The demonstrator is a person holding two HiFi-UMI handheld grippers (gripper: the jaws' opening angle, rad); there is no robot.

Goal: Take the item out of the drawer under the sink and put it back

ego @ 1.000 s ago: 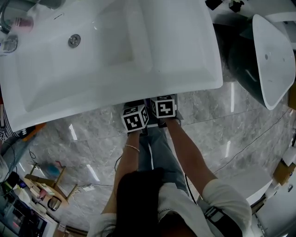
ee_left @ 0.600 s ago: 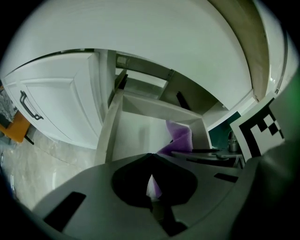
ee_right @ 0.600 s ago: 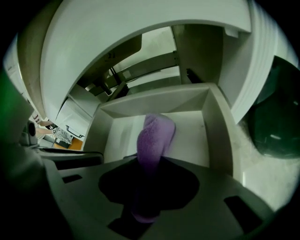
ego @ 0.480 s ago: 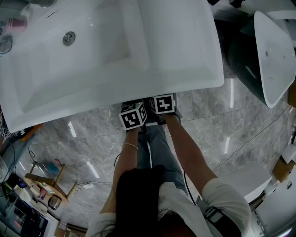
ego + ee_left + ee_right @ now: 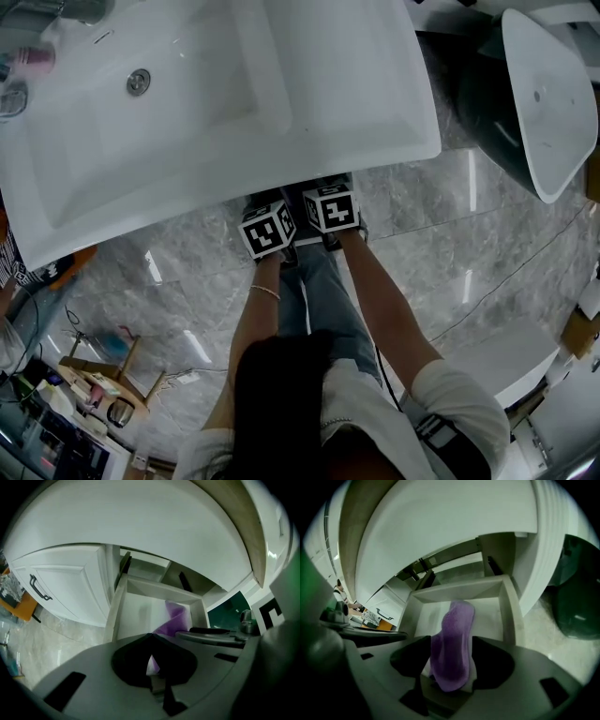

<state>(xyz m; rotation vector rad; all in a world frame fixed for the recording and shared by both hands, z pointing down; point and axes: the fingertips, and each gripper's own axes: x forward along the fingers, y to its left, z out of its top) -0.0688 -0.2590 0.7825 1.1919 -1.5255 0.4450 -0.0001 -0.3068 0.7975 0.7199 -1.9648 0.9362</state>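
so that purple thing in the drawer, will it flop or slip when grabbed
The purple item looks soft, probably floppy: its outline curves along its length in the drawer. Its pebbled surface likely resists slipping. It seems thin, so likely light; it stands between the jaws of the right gripper, which have just been opening.

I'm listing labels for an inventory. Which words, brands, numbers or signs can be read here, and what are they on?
No readable text in any view.
Left marker cube and right marker cube: black-and-white square codes, no letters or numbers.
Dark patterned thing at the head view's left edge: white marks, too small to read.
Purple item, drawer, sink: no print visible.
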